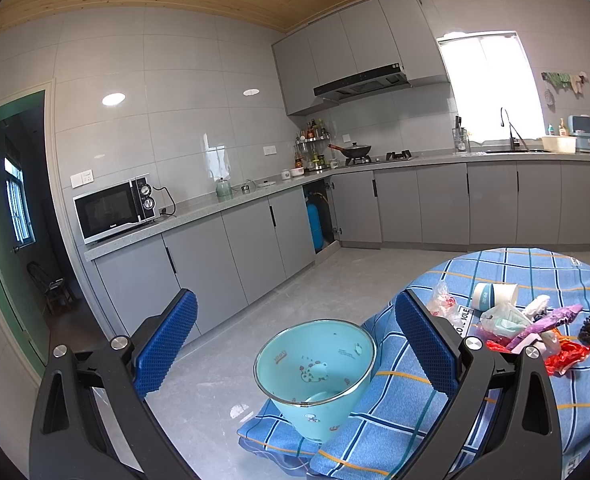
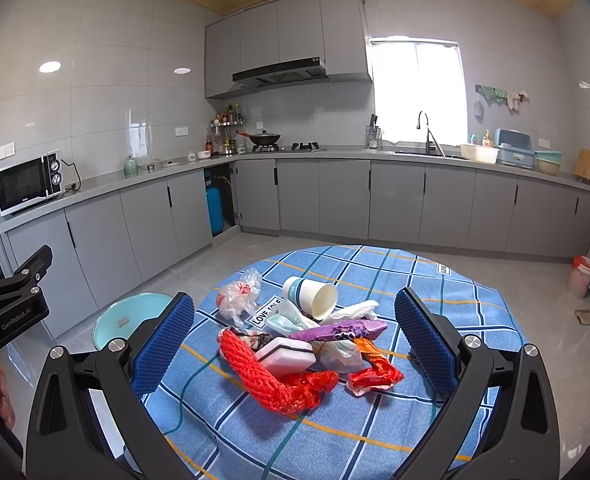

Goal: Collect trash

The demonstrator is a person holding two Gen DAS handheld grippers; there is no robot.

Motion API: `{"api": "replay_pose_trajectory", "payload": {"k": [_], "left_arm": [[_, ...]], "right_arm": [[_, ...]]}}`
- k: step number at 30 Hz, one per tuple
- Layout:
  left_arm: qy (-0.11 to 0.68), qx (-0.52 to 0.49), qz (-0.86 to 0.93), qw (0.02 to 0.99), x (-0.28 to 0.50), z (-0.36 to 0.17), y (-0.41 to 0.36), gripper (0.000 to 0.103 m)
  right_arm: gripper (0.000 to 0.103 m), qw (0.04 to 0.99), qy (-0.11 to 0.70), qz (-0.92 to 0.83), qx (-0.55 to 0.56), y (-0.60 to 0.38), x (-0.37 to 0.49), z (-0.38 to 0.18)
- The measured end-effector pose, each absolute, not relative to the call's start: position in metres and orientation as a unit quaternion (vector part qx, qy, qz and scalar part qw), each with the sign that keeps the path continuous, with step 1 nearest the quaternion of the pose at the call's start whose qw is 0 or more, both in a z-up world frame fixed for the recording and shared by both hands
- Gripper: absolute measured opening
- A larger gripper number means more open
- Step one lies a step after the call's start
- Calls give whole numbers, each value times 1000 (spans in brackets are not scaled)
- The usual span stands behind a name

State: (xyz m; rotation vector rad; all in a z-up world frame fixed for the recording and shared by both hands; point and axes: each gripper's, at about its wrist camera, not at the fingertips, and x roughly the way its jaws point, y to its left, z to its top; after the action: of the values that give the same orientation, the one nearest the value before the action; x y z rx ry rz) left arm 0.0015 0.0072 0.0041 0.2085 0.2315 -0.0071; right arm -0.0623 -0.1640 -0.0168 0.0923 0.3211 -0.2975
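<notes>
Nothing looks collected yet: your right gripper has its jaws spread around the trash pile on the desk, and your left gripper, equally wide, frames an apparently empty teal bin.

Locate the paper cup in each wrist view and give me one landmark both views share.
Left wrist view: the paper cup lies on its side at the right, on the far part of the trash pile.
Right wrist view: the paper cup lies near the centre, mouth toward lower right, behind the pile.
Shared landmark: the purple wrapper just in front of it.
</notes>
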Motion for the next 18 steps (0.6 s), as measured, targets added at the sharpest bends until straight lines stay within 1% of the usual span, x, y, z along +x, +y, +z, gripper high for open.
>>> {"api": "replay_pose_trajectory", "payload": {"k": [5, 11, 18], "left_arm": [[117, 106, -3, 987, 4, 1, 6, 98], [126, 107, -11, 986, 13, -10, 1, 98], [152, 117, -30, 981, 33, -35, -16, 97]], "right_arm": [[99, 975, 155, -154, 45, -163, -60, -21], [99, 971, 144, -184, 47, -186, -60, -31], [99, 957, 174, -229, 46, -220, -47, -58]]}}
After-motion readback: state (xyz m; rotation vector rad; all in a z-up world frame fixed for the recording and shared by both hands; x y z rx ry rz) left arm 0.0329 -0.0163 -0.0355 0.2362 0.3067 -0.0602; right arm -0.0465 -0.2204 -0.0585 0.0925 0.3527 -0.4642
